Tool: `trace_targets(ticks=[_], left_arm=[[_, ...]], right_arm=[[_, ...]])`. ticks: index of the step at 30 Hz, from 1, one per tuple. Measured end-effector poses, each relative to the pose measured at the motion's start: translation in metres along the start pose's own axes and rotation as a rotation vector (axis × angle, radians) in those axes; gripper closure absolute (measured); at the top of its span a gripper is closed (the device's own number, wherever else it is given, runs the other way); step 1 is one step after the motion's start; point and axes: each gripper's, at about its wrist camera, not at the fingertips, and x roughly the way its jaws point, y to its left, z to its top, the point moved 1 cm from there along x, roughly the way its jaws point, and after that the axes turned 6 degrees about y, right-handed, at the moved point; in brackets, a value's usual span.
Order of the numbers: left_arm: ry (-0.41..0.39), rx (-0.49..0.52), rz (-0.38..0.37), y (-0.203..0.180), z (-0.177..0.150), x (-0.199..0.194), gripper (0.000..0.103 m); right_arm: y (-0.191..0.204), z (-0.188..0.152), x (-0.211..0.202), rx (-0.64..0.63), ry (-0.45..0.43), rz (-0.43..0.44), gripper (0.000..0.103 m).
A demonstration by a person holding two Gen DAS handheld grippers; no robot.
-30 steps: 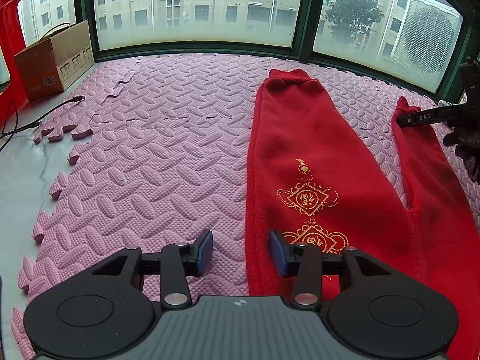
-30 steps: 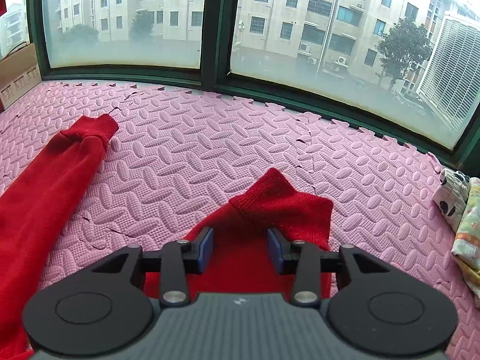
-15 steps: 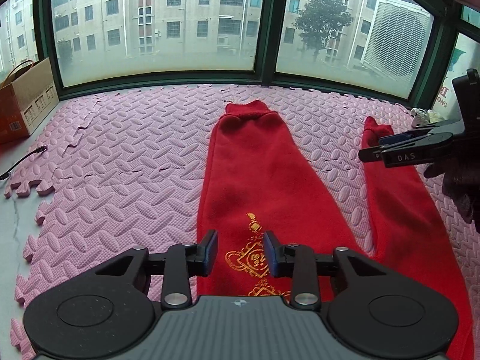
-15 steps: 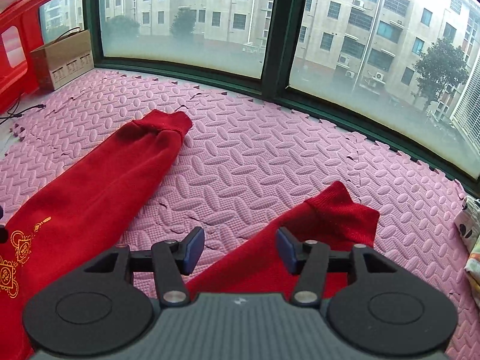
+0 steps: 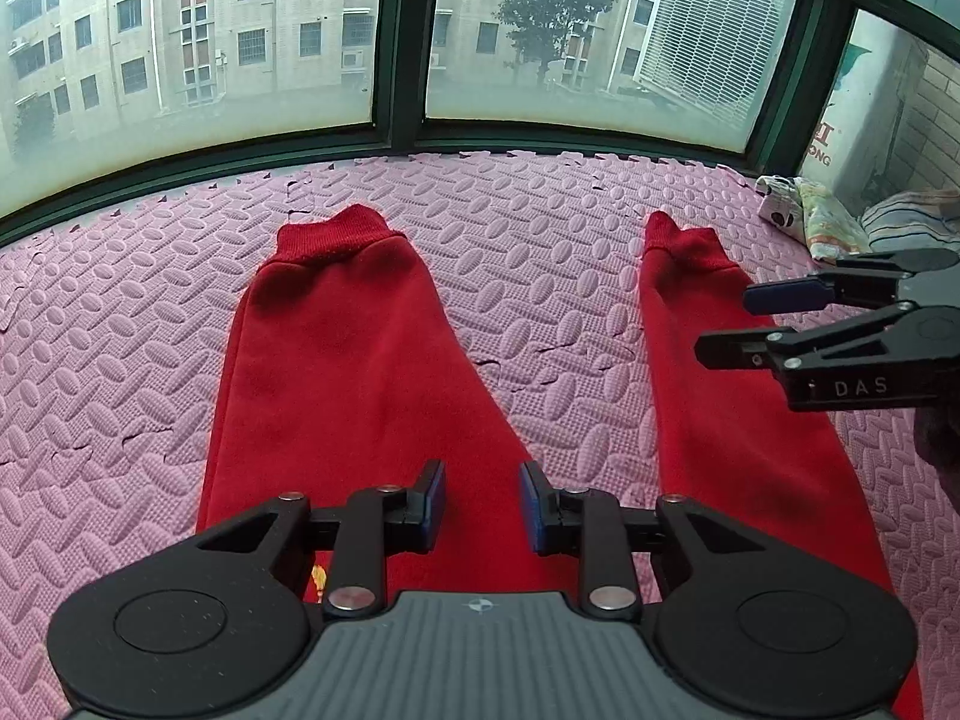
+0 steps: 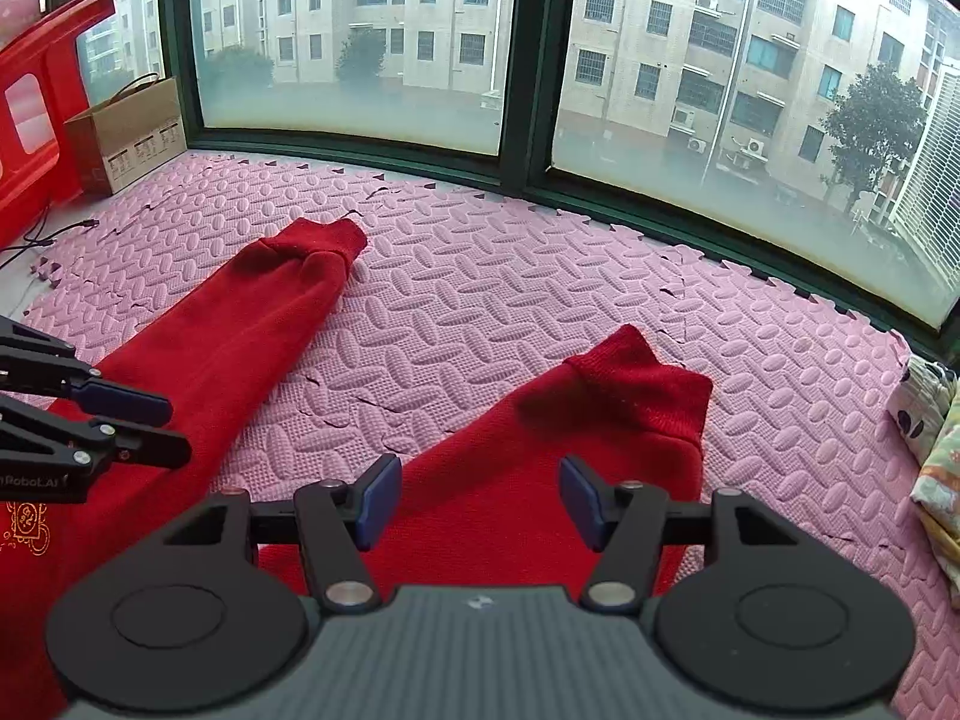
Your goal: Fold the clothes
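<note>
Fingers first: the left gripper has a narrow gap that is closing, with nothing pinched; the right gripper stands wider and is opening, also empty. Beneath and ahead of both lies the pink foam mat. On it the red trousers are spread flat, one leg under each gripper, cuffs at the far end near the window. Beyond the right fingers, at the mat's edge, lies other folded laundry. Risk: narrow jaws may catch only the top layer, or snag a mat tile.
</note>
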Motion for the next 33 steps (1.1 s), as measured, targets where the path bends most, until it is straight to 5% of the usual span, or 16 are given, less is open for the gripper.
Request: trace_targets(ticks=[19, 33], left_arm=[[-0.056, -0.157, 0.072, 0.048, 0.081, 0.053, 0.074], [-0.017, -0.028, 0.07, 0.035, 0.032, -0.023, 0.071]], right_arm=[[-0.03, -0.005, 0.008, 0.069, -0.02, 0.009, 0.043], [-0.09, -0.014, -0.001, 0.314, -0.003, 0.003, 0.041]])
